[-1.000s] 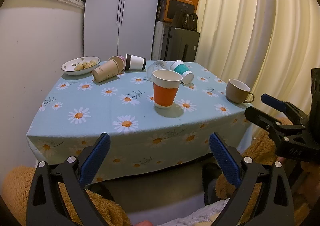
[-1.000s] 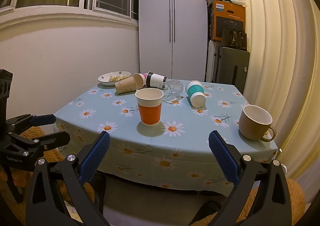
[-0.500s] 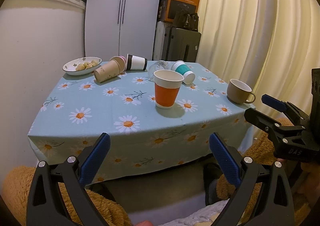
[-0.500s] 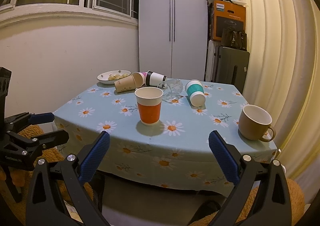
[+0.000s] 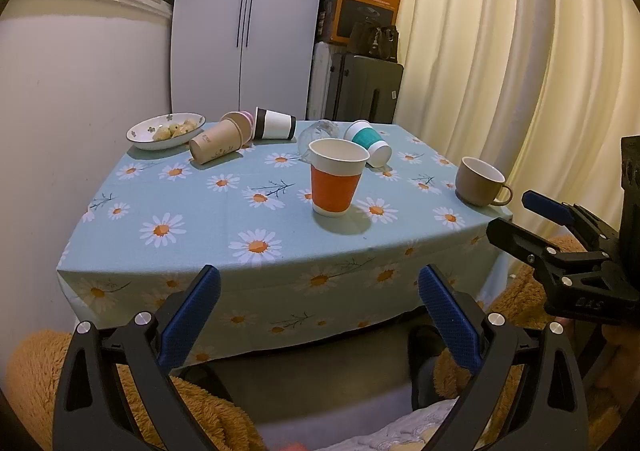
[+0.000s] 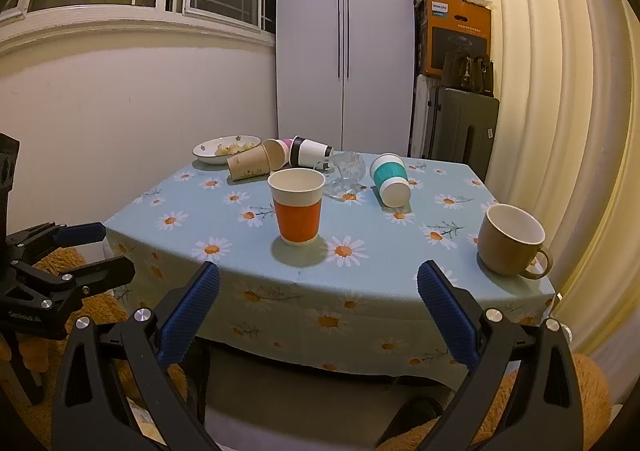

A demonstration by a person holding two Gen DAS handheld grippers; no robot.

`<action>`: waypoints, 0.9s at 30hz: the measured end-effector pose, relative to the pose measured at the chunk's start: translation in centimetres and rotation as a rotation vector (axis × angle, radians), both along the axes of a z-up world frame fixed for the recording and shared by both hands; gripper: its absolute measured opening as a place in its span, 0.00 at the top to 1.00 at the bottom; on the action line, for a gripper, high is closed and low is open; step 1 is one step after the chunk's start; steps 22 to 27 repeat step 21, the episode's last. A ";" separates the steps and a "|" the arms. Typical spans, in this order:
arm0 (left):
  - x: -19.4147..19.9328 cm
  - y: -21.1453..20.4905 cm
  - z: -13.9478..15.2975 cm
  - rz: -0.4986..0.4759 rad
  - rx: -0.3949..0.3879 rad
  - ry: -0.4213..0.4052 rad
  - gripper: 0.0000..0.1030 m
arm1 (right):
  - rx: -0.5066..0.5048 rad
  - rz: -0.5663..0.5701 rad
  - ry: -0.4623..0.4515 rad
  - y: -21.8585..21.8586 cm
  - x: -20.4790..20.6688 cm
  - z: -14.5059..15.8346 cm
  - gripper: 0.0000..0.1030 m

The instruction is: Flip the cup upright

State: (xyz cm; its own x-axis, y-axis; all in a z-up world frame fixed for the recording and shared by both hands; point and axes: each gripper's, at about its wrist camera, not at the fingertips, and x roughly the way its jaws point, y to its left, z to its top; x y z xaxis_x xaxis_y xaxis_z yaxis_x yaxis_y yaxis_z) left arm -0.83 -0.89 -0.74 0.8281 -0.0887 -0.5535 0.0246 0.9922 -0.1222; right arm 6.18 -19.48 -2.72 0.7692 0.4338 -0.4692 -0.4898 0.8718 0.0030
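The daisy-print surface (image 6: pixel 224 211) carries an upright orange cup (image 6: pixel 297 206) at centre, a mug (image 6: pixel 508 240) at 3 o'clock, and tipped cups (image 6: pixel 390 179) and a bowl (image 6: pixel 218 149) toward 12.

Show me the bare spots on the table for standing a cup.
Bare cloth: the near left of the table, left of the orange cup; also between it and the mug. Crowded: the far edge, where bowl, tipped cups and glass cluster.

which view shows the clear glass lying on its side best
The right wrist view: the tipped-over clear glass cup lies in the open between the upright orange paper cup and the fallen teal-banded cup. In the left wrist view, the clear glass cup is partly hidden behind the orange cup's rim.
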 end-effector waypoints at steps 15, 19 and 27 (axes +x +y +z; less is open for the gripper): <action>-0.2 -0.1 0.1 0.007 0.011 0.002 0.06 | -0.010 -0.004 0.004 0.0 0.1 -0.2 0.05; 0.0 -0.1 0.0 0.010 0.011 0.007 0.06 | -0.018 0.000 0.004 0.0 0.3 -0.4 0.05; 0.0 0.0 0.0 0.011 0.010 0.008 0.06 | -0.020 0.001 0.005 0.0 0.4 -0.5 0.05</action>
